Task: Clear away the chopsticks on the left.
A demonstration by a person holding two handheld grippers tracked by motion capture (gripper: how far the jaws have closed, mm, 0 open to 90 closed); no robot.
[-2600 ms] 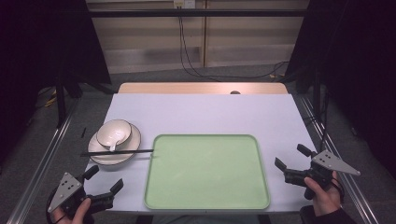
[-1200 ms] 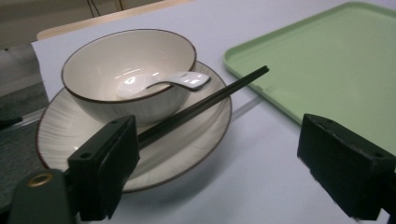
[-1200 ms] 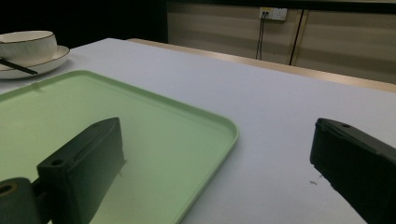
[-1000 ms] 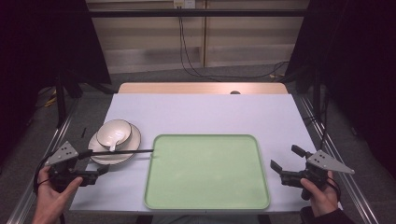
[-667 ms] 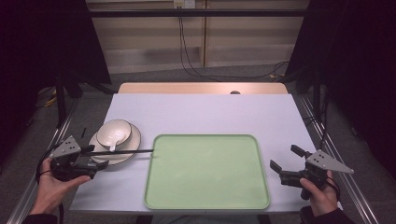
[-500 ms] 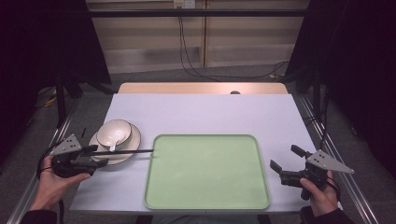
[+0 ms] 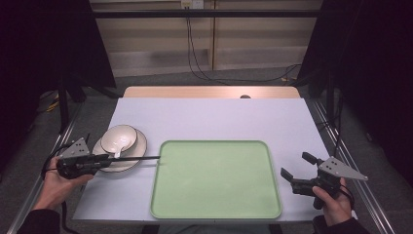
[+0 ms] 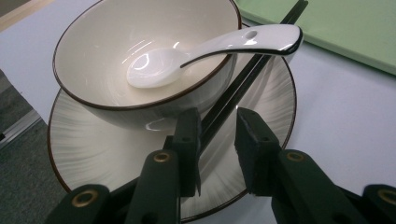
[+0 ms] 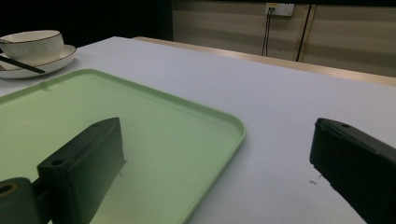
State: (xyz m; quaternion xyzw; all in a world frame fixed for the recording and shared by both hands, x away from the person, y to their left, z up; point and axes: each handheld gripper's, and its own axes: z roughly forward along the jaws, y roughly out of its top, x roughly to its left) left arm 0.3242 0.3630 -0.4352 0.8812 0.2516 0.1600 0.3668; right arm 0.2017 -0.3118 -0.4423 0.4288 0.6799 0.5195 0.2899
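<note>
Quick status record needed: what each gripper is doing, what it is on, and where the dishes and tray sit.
left gripper: jaws have just been closing around the black chopsticks; one pad touches them, a gap shows at the other
chopsticks: lying across the plate, tips reaching the tray's edge
bowl: on the plate, white spoon resting in it
tray: green, bare, middle of the table
right gripper: open, holding nothing, at the tray's right side
</note>
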